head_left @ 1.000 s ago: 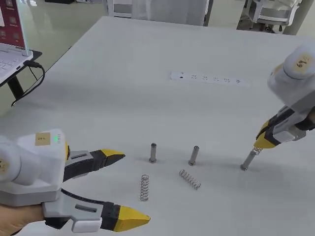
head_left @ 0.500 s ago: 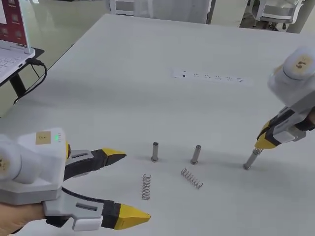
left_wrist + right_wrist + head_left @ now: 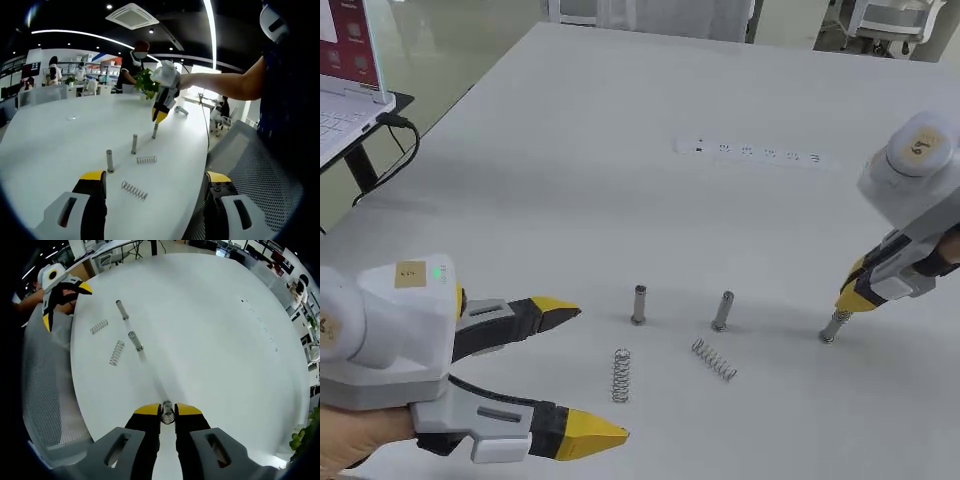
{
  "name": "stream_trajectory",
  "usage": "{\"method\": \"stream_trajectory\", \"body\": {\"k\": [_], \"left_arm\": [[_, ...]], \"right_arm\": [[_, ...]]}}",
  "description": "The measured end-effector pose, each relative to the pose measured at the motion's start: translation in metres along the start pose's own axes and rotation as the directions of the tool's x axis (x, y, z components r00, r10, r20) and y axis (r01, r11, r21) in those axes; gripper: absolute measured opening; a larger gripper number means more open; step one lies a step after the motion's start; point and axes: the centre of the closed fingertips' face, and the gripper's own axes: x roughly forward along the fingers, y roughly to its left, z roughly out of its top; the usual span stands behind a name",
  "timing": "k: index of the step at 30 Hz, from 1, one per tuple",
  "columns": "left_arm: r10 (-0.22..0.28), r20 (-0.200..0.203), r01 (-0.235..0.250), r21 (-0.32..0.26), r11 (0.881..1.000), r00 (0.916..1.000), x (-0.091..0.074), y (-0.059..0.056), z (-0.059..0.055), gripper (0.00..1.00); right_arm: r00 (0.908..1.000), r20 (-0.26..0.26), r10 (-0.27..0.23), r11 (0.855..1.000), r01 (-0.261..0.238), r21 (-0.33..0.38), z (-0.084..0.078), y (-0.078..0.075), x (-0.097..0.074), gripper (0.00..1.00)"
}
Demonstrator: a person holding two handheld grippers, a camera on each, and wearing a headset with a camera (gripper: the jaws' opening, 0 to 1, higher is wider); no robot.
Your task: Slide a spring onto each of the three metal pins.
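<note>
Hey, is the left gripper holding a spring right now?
No, the left gripper has its jaws wide open with nothing between them, while two loose springs lie on the table ahead of it.

On the table [image 3: 570, 150], a spring [image 3: 621, 375] lies before the left pin [image 3: 639, 304], a second spring [image 3: 713, 359] before the middle pin [image 3: 723, 311].

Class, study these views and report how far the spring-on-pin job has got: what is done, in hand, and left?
Done: no pin looks finished yet. In hand: the right tool is shut on the held spring at the top of the right pin. Left: the middle pin and left pin are bare, the left spring and middle spring lie loose on the table, and the left tool is open.
</note>
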Motion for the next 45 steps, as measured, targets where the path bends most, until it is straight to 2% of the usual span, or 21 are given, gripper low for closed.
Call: {"method": "stream_trajectory", "body": {"k": [24,35,39,45], "left_arm": [[0.004,0.002,-0.004,-0.001,1.000,1.0000,-0.001,0.001,0.001,0.75],[0.002,0.004,-0.002,0.000,1.000,1.0000,-0.001,0.001,0.001,0.75],[0.000,0.003,0.000,0.001,1.000,1.0000,0.000,0.000,0.001,0.75],[-0.002,0.001,0.002,0.004,1.000,1.0000,-0.001,0.000,0.001,0.75]], "right_arm": [[0.9996,-0.026,0.006,1.000,-0.006,0.015,-0.008,0.002,0.030,0.08],[1.0000,-0.007,0.007,1.000,-0.007,0.017,-0.007,0.002,0.029,0.09],[1.0000,0.006,0.007,1.000,-0.007,0.016,-0.005,0.003,0.028,0.14],[0.9991,0.036,-0.025,1.000,0.025,-0.007,0.004,0.002,0.019,0.19]]}}
